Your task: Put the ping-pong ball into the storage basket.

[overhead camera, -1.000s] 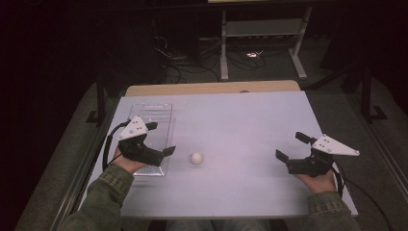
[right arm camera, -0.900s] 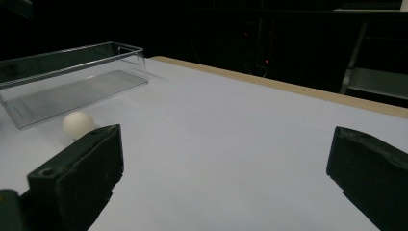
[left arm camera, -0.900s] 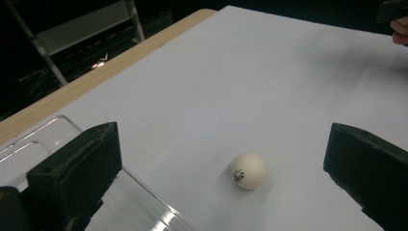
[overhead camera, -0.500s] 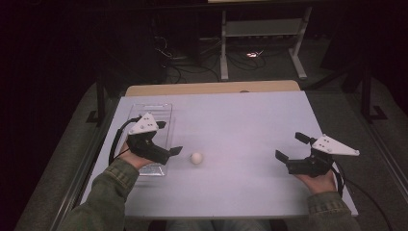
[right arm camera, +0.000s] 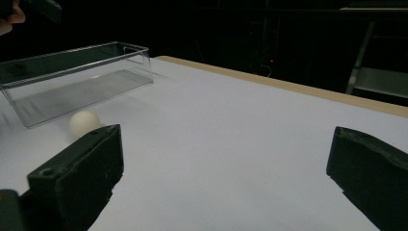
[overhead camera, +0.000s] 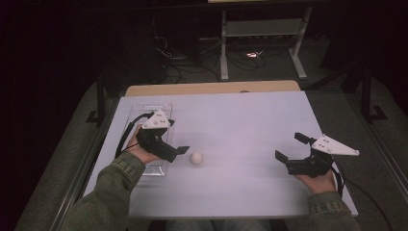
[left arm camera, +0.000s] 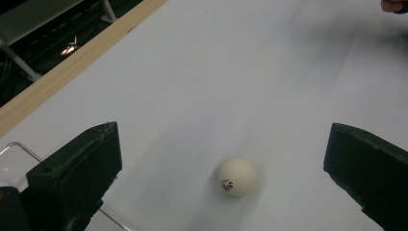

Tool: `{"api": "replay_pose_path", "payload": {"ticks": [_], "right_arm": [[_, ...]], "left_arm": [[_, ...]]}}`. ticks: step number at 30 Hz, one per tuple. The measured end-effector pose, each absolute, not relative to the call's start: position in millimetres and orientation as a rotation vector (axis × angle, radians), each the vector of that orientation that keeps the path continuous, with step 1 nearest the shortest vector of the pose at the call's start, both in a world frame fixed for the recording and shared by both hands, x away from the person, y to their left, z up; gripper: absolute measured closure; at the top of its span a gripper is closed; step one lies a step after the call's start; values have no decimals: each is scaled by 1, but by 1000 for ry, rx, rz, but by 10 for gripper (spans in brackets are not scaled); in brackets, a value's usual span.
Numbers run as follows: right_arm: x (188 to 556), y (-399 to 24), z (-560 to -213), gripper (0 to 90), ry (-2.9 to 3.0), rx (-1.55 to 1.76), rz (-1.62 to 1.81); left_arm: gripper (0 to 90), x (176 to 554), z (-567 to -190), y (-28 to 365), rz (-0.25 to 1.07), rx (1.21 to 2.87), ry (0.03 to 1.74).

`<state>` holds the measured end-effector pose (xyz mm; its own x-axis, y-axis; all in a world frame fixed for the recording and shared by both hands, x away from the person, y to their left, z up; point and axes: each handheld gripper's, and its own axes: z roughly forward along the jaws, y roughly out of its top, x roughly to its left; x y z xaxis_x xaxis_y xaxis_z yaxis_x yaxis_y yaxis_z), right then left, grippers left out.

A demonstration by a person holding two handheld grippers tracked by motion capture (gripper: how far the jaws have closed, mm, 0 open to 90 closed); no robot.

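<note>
A small white ball (overhead camera: 196, 158) lies on the white table (overhead camera: 240, 120), left of the middle. My left gripper (overhead camera: 177, 138) is held over the near end of a clear plastic tray (overhead camera: 144, 107), just left of the ball, with its jaws wide apart. In the left gripper view the ball (left arm camera: 238, 176) sits on the table between and a little ahead of the open jaws of that gripper (left arm camera: 221, 139), touching neither. My right gripper (overhead camera: 290, 147) rests open at the right side of the table, far from the ball. Its own view shows the ball (right arm camera: 84, 121) beside the tray (right arm camera: 77, 72).
A wooden strip (overhead camera: 211, 88) runs along the table's far edge. Behind it, on the dark floor, are a metal stand (overhead camera: 262, 29) and cables. The tray's corner (left arm camera: 14, 154) lies by my left jaw.
My left gripper has moved right and slightly forward, over the tray's near end and closer to the ball. The ball and the right gripper have stayed put.
</note>
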<state>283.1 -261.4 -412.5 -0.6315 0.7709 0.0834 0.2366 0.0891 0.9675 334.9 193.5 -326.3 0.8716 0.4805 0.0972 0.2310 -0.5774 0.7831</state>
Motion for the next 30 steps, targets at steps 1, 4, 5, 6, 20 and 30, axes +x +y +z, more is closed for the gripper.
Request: {"api": "replay_pose_path", "payload": {"ticks": [1, 4, 5, 6, 20, 30], "right_arm": [[283, -261, -412, 0, 1922, 987, 1567], [283, -261, -412, 0, 1922, 985, 1568], [283, -261, -412, 0, 1923, 986, 1569], [283, -261, -412, 0, 1924, 986, 1570], [283, -260, -413, 0, 1931, 976, 1567], [282, -260, -413, 0, 1933, 973, 1568]], "left_arm": [[0, 335, -326, 192, 376, 2206, 511], [0, 337, -327, 189, 370, 2223, 505], [0, 338, -327, 188, 369, 2227, 504], [0, 339, -328, 188, 365, 2230, 506], [0, 347, -337, 178, 318, 2291, 494], [0, 350, -344, 169, 288, 2354, 466]]}}
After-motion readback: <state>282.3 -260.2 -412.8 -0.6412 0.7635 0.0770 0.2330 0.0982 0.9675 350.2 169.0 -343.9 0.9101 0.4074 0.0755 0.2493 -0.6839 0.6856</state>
